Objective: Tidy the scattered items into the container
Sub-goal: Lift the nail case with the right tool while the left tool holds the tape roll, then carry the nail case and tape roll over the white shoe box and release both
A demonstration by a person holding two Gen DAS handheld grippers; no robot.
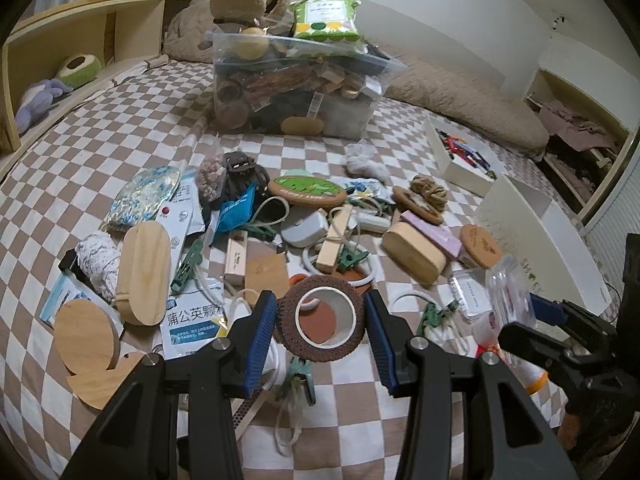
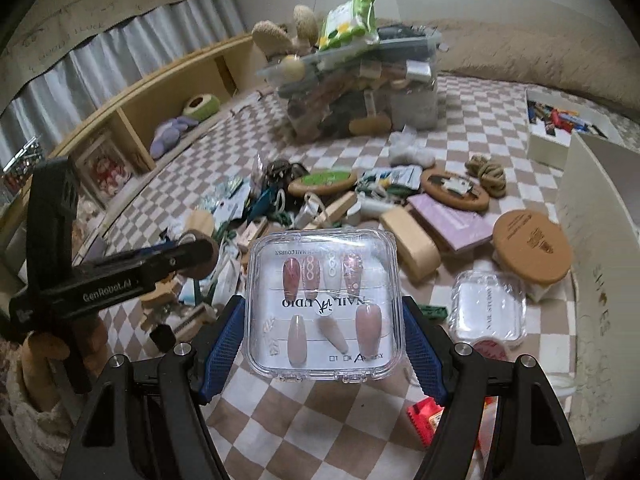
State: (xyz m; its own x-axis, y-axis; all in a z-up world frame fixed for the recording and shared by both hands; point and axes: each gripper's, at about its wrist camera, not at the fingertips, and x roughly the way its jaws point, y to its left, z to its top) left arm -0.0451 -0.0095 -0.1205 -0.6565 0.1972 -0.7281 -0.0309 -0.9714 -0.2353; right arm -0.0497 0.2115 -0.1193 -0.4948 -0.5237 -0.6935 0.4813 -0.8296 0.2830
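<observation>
**A:** Your left claw (image 1: 320, 322) is clamped on the brown tape roll (image 1: 322, 314), both blue pads against its sides, held above the clutter on the checkered bed (image 1: 120, 128). Your right claw (image 2: 322, 336) grips the clear nail box (image 2: 322, 306) by its two side edges, also off the bed.

**B:** And the container?

**A:** The clear storage bin (image 1: 296, 92) sits at the far side of the bed, beyond the pile. It looks heaped past its rim already, with a green packet (image 1: 324, 18) perched on top.

**B:** So what could go wrong for you?

**A:** I'd judge the bin's fullness the main risk: drop the box or roll on that mound and it may slide off, or knock the packet down. The box is smooth hard plastic held only at its edges, so a tilt could let it slip out.

**B:** Do the views differ?

**A:** The right view shows the nails inside the box and a second clear case (image 2: 488, 306) lying on the bed; the left view shows the roll's hollow core, and catches the box only as a blur at its right edge.
</observation>
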